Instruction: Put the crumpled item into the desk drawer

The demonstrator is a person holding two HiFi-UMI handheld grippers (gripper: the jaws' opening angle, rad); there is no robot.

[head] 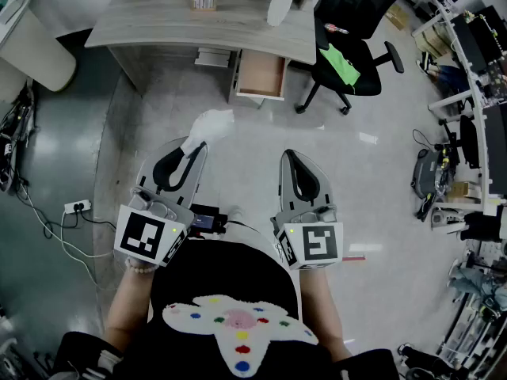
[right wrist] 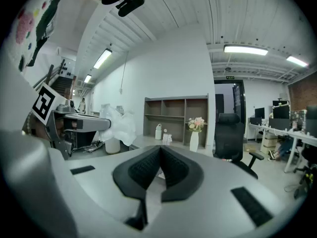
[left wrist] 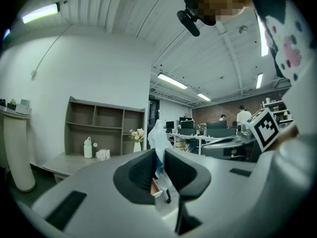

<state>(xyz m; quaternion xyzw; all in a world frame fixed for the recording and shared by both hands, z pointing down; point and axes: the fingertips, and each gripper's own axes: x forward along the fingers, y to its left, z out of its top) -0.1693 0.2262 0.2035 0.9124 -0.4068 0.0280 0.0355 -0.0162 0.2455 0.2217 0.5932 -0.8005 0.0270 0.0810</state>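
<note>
A white crumpled item [head: 207, 125] sticks out ahead of my left gripper [head: 192, 146], whose jaws are shut on its lower end. In the left gripper view the crumpled item [left wrist: 157, 139] rises from between the dark pads of the left gripper [left wrist: 159, 163]. In the right gripper view the same crumpled item [right wrist: 118, 124] shows at the left. My right gripper [head: 287, 156] is shut with nothing in it, its pads [right wrist: 159, 168] meeting. The open desk drawer [head: 261, 76] hangs out from under the grey desk [head: 158, 24], ahead and slightly right of both grippers.
A black office chair [head: 348, 46] with a green item on its seat stands right of the drawer. On the desk are a white vase [head: 280, 6], a bottle and a small holder. A power strip and cables [head: 77, 207] lie on the floor at left.
</note>
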